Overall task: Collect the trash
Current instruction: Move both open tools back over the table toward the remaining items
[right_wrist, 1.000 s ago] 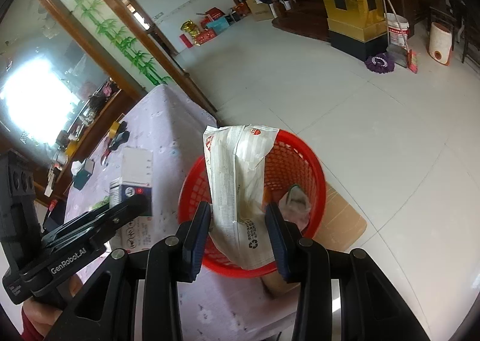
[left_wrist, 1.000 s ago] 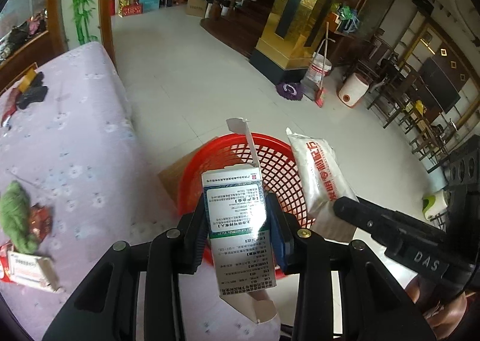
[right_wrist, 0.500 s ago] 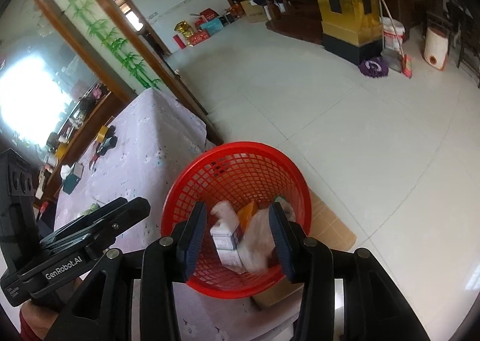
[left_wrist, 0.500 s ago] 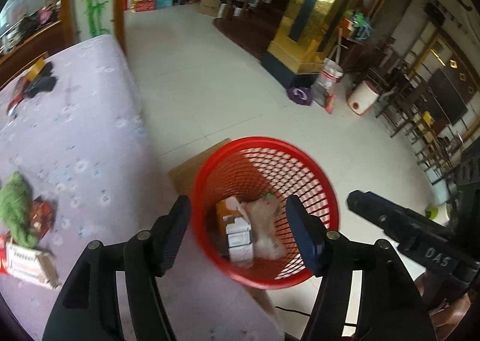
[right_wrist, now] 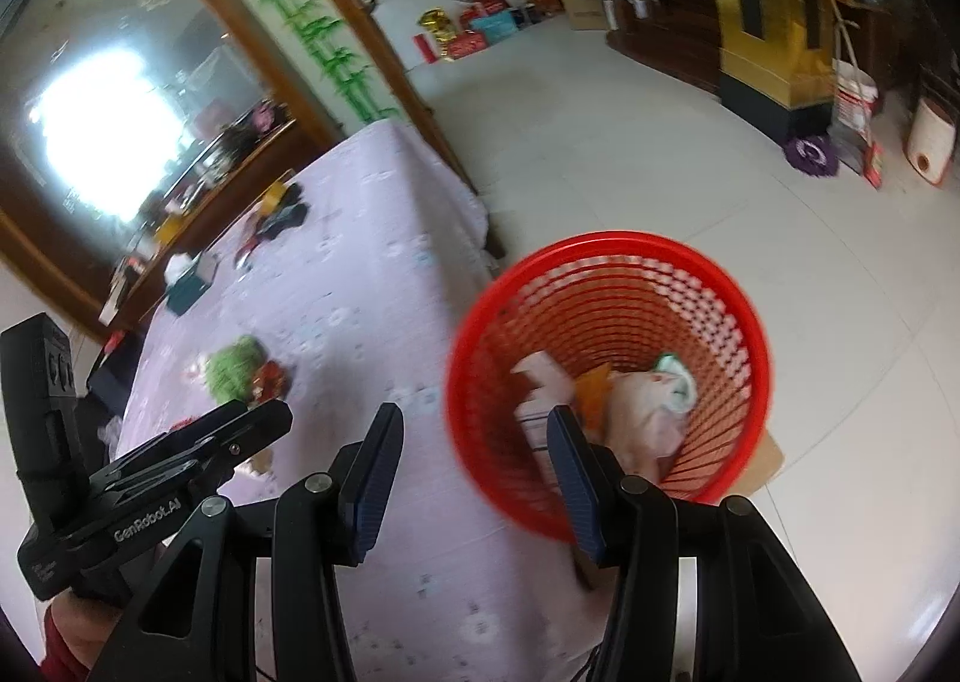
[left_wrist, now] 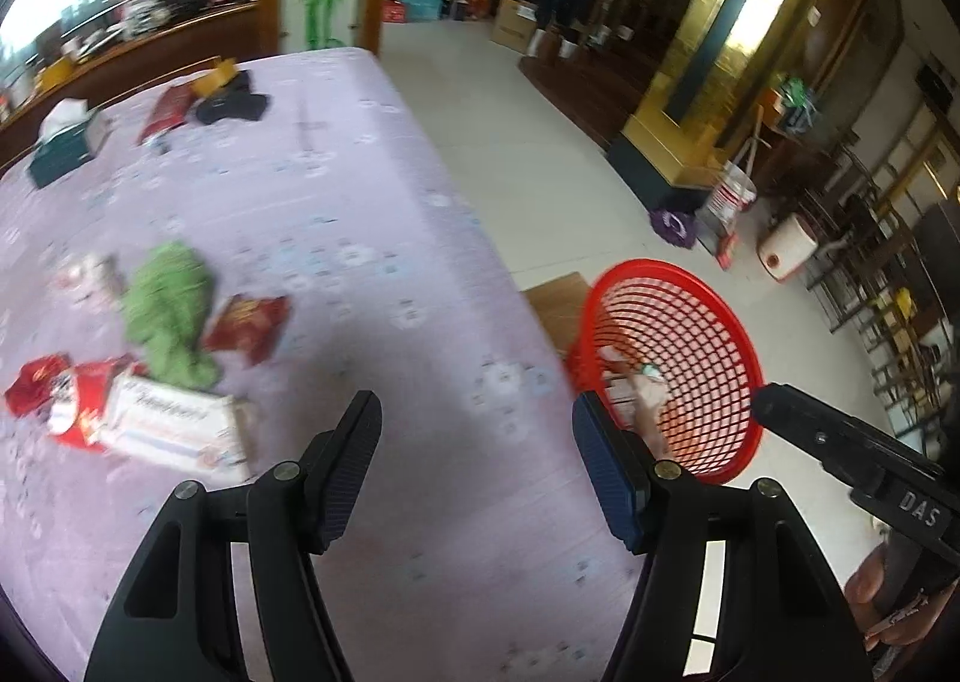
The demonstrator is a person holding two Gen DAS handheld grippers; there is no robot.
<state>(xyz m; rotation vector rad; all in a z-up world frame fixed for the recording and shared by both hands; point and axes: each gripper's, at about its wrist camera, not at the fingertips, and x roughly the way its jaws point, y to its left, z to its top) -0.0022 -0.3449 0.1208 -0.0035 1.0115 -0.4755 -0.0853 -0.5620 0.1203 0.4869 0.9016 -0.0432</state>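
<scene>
Red plastic mesh formed the basket, which stood on the floor just beside the edge of the table. Inside it lay discarded items: a crumpled white bag, a small white box and an orange scrap. The left gripper was positioned over the lilac floral tablecloth, its jaws apart with nothing between them. The right gripper was positioned over the table edge and basket rim; its jaws had just been opening and held nothing. Remaining trash lay on the table to the left: a white packet, red wrappers and a green cloth.
</scene>
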